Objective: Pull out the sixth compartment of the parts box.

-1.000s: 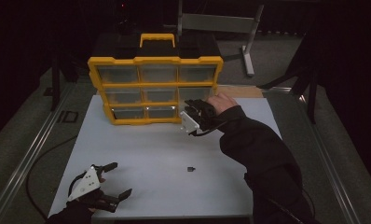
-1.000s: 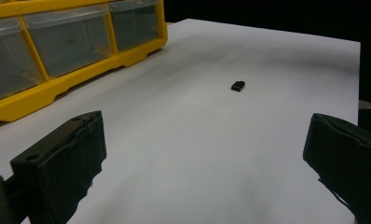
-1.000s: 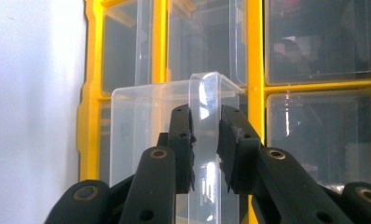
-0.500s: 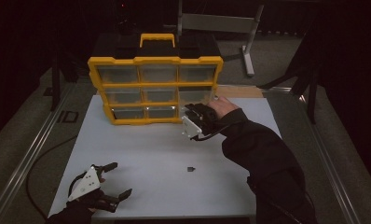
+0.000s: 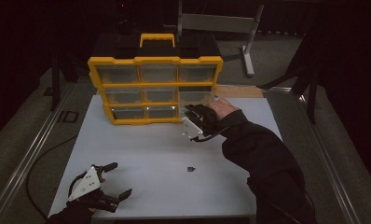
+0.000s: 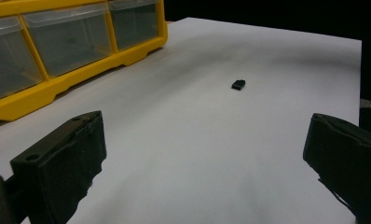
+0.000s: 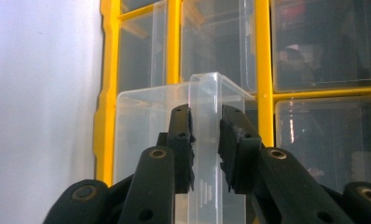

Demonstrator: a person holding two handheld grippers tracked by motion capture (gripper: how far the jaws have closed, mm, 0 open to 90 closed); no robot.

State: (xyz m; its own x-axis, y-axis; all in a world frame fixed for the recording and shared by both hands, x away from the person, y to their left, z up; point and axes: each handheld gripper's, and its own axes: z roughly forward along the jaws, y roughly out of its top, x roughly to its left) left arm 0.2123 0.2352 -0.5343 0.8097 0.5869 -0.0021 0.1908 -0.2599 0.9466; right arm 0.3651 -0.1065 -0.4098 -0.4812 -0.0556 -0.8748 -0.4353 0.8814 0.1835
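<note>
1. The white table [image 5: 141, 154] spreads under everything I am working on, with dark surroundings on all sides of it.

2. The yellow drawer cabinet [image 5: 153, 59] stands upright at the far side of the table, three rows of clear drawers facing me, a yellow handle on top. In my left gripper view its lower drawers [image 6: 65, 39] sit at the upper left.

3. My right arm, in a dark sleeve [image 5: 263, 158], reaches from the lower right across the table to the cabinet's bottom right corner.

4. My right gripper [image 5: 196, 122] is at that corner. In the right gripper view its jaws stand close together and clamp the handle tab of the clear drawer [image 7: 204, 140], one pad on each side of it. That drawer sticks out toward me from the yellow frame, the bottom right one of the cabinet.

5. My left gripper [image 5: 114, 179] rests low at the near left corner of the table, well apart from the cabinet. Its jaws stand wide apart with only bare table between them.

6. A small black part [image 5: 191, 169] lies alone on the table between my two grippers, touching nothing; the left gripper view shows it [image 6: 238, 84] ahead of the open jaws.
</note>
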